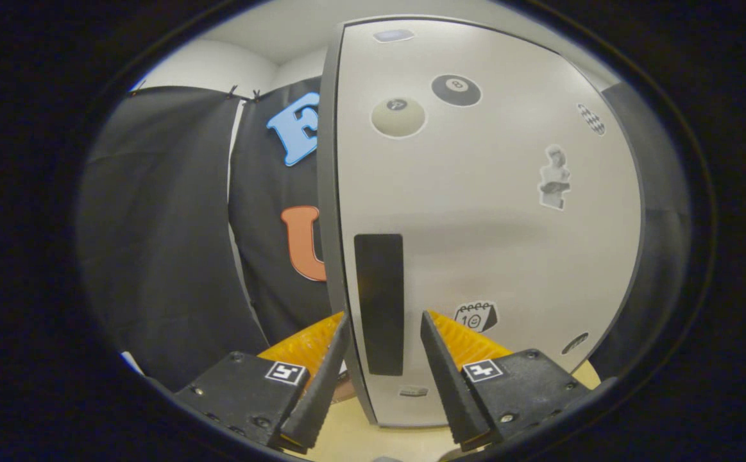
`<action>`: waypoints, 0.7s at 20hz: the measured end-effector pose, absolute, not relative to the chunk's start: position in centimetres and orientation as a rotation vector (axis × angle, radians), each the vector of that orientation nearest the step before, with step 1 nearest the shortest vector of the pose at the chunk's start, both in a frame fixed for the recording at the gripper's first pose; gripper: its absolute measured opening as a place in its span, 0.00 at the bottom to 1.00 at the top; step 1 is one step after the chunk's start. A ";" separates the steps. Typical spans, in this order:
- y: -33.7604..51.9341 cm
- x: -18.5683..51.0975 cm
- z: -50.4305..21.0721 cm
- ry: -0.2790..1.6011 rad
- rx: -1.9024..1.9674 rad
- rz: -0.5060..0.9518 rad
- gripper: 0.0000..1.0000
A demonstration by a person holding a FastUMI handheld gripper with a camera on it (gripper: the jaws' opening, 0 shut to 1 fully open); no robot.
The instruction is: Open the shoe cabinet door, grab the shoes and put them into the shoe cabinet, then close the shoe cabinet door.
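Gripper view: we see the gripper (pixel 382 324) with jaws spread wide, gripping nothing, one finger on either side of the dark handle strip (pixel 379 301) on the shoe cabinet door (pixel 488 212). Door fills the space just ahead, stickers (pixel 456 90) scattered over it. Door's left edge faces us; can't tell if it's ajar

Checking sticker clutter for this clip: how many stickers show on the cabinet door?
8. On the cabinet door: one at the top edge, two billiard balls, a checkered one and a figure at the right, a calendar by the tool, two near the bottom. The fingers may hide more.
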State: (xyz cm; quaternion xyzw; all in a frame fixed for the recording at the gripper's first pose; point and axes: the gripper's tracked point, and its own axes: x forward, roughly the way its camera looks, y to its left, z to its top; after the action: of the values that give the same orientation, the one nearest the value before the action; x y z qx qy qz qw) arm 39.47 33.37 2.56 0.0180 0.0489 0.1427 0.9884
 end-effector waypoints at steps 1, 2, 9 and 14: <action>33.2 39.8 2.6 0.098 0.045 0.268 0.66; 33.4 39.9 2.7 0.098 0.059 0.262 0.56; 33.2 40.2 2.6 0.104 0.025 0.234 0.36; 32.7 38.8 2.4 0.115 0.019 0.336 0.31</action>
State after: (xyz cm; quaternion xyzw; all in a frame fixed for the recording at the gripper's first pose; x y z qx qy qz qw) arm 38.82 32.67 2.41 0.0093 0.0573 0.1670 0.9843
